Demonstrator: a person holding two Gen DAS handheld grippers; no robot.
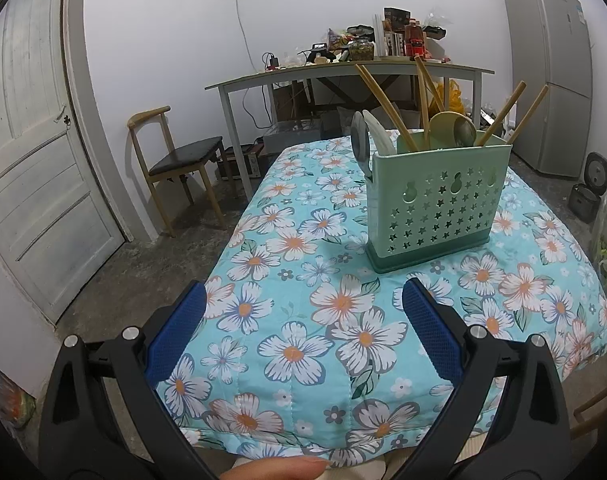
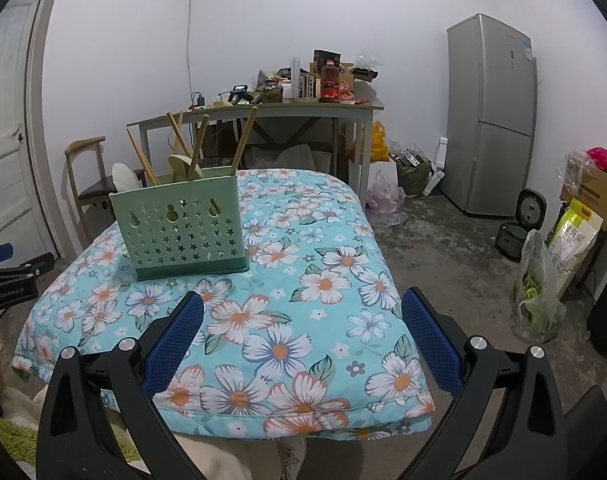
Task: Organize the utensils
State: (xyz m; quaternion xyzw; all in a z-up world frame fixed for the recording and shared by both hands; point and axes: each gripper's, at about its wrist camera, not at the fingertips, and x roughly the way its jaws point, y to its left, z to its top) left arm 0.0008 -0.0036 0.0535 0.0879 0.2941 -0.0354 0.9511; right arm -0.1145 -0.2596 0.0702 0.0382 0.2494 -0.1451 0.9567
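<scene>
A mint-green utensil holder (image 1: 435,204) (image 2: 183,232) with star-shaped holes stands upright on the floral-quilted table (image 1: 295,320) (image 2: 303,312). Inside it are several wooden chopsticks (image 1: 383,100) (image 2: 243,140), spoons (image 1: 451,128) (image 2: 183,166) and pale ladles (image 1: 377,132) (image 2: 123,178). My left gripper (image 1: 303,300) hovers open over the quilt, short of the holder, nothing between its blue pads. My right gripper (image 2: 301,308) is open too, empty, with the holder ahead to its left. The left gripper's black frame (image 2: 11,276) shows at the right wrist view's left edge.
Behind the quilted table stand a cluttered grey table (image 1: 343,76) (image 2: 263,110), a wooden chair (image 1: 175,160) (image 2: 87,184) and a white door (image 1: 31,152). A grey fridge (image 1: 551,80) (image 2: 491,116), rice cookers (image 2: 515,232) and bags (image 2: 539,292) sit at the right. A fingertip (image 1: 275,468) shows at the bottom.
</scene>
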